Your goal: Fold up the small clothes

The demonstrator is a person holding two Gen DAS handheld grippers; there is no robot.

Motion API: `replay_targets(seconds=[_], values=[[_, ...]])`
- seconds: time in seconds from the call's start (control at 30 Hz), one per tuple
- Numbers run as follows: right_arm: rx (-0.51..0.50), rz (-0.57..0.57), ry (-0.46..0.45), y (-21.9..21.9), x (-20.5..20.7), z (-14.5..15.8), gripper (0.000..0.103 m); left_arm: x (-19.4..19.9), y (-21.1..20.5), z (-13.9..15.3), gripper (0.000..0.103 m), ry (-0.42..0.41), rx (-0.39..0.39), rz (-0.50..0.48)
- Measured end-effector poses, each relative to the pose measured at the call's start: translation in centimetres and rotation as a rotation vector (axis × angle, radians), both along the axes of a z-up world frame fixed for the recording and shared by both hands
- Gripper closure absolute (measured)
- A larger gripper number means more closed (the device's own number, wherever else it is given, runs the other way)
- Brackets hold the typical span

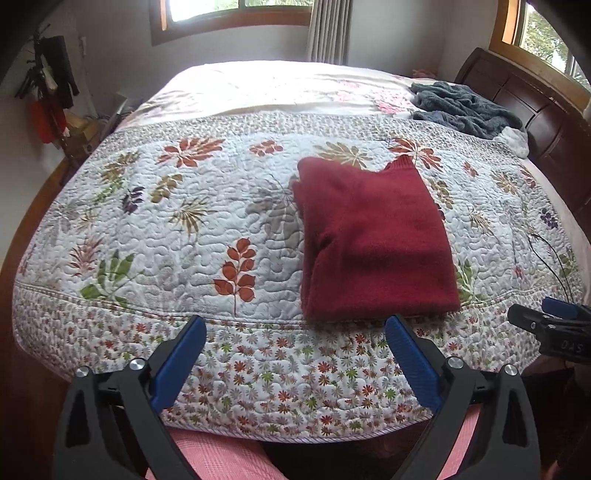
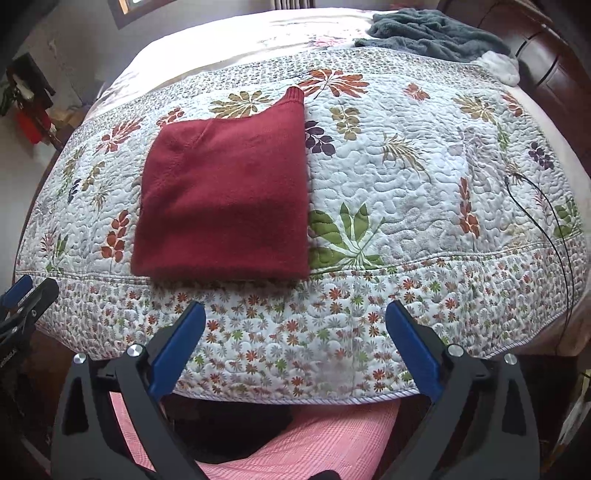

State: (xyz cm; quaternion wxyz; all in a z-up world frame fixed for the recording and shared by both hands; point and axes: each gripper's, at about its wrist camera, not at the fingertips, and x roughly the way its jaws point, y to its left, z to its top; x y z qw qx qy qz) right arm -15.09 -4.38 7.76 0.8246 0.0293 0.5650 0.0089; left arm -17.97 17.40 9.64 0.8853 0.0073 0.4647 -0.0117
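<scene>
red sweater (image 1: pixel 373 236) folded, flat on quilt (image 1: pixel 207 221) | L hand-held gripper (image 1: pixel 295 332) wide open, empty | R hand-held gripper (image 2: pixel 295 317) same | grey blanket (image 2: pixel 432 33), prob. fleece, far corner

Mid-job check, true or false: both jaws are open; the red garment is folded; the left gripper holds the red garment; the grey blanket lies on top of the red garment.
1. Both the left gripper and the right gripper have their jaws open. True.
2. The red garment lies folded on the quilt. True.
3. The left gripper holds the red garment. False: it is empty, short of the garment's near edge.
4. The grey blanket lies on the red garment. False: it is apart, near the headboard.
</scene>
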Motion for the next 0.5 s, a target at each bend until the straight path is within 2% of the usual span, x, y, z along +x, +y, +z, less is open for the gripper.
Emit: replay_targets(seconds=[0.5], values=[[0.006, 0.031, -0.013, 1.4, -0.6, 1.3, 0.004, -1.3, -1.1, 2.2, 0.005, -0.038, 0.045, 0.011]])
